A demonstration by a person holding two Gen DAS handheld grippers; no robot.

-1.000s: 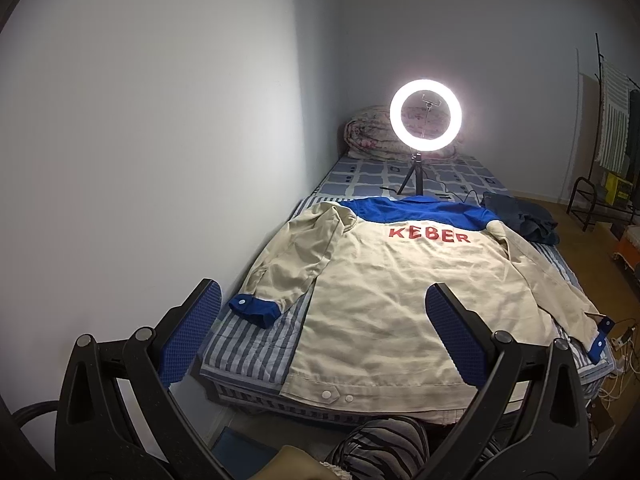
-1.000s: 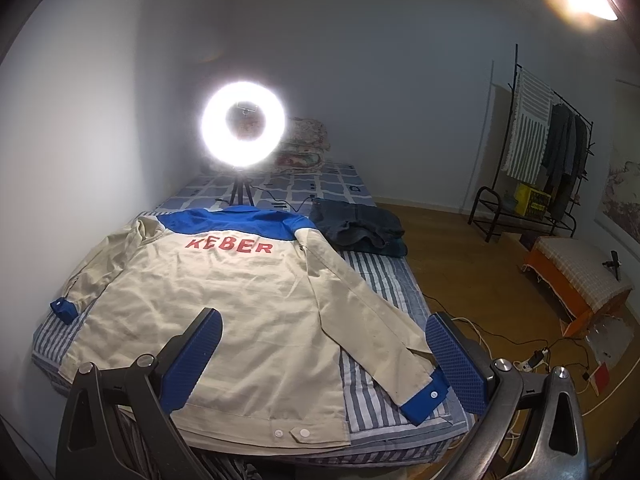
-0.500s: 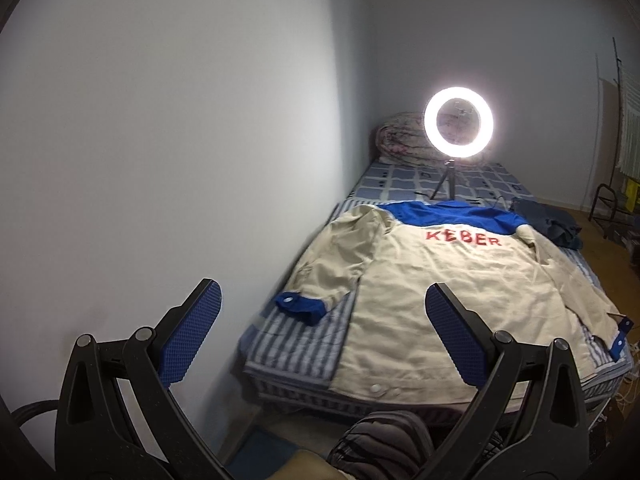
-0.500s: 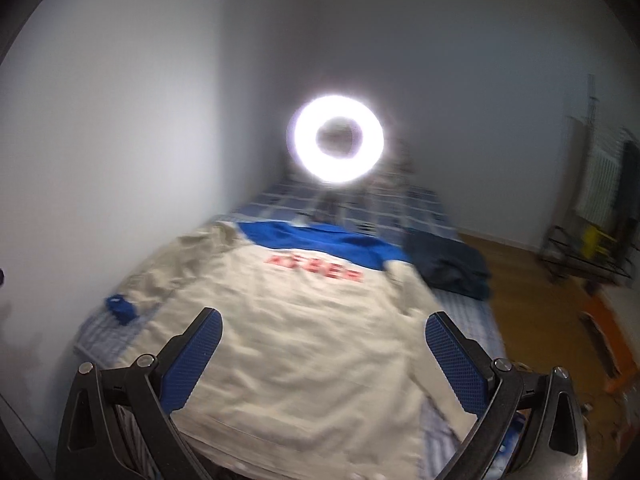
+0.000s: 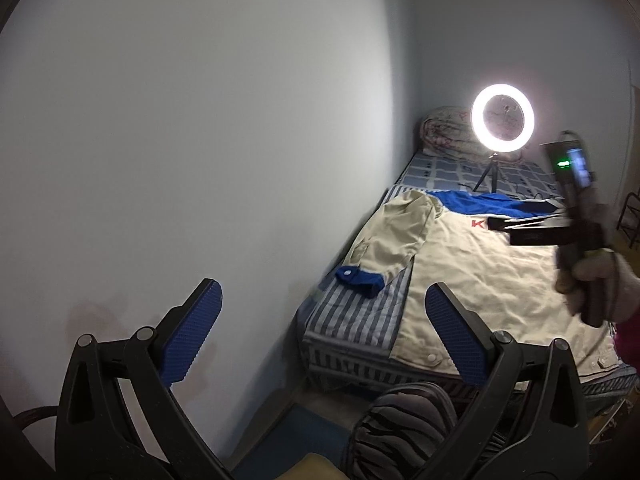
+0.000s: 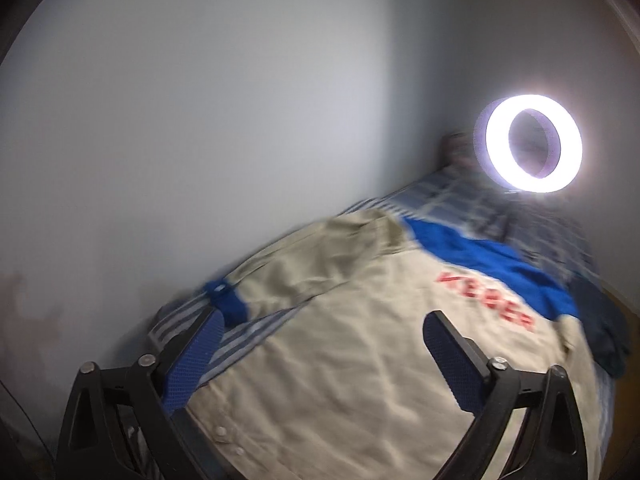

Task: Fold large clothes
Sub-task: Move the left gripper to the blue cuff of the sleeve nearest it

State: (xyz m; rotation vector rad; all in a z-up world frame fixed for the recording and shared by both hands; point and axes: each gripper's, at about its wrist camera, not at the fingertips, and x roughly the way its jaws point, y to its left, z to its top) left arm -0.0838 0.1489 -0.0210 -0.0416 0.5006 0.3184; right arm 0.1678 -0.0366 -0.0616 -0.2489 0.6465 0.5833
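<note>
A beige work jacket (image 5: 492, 276) with a blue yoke and red lettering lies flat, back up, on the striped bed (image 5: 356, 320). Its left sleeve ends in a blue cuff (image 5: 358, 280) near the bed's wall-side edge. It also shows in the right wrist view (image 6: 360, 360), with the cuff (image 6: 226, 304) just past my left finger. My left gripper (image 5: 320, 336) is open and empty, held off the bed's near corner. My right gripper (image 6: 324, 356) is open and empty over the jacket's lower back; it also shows in the left wrist view (image 5: 560, 224), held by a gloved hand.
A lit ring light (image 5: 502, 122) on a small tripod stands on the bed behind the jacket. A rolled quilt (image 5: 444, 128) lies at the bed head. A dark garment (image 6: 600, 328) lies right of the jacket. A white wall (image 5: 200, 140) runs along the bed's left side.
Both grippers have swung left toward the wall. My right gripper has moved in over the jacket and now shows in the left wrist view. Both stay open.
</note>
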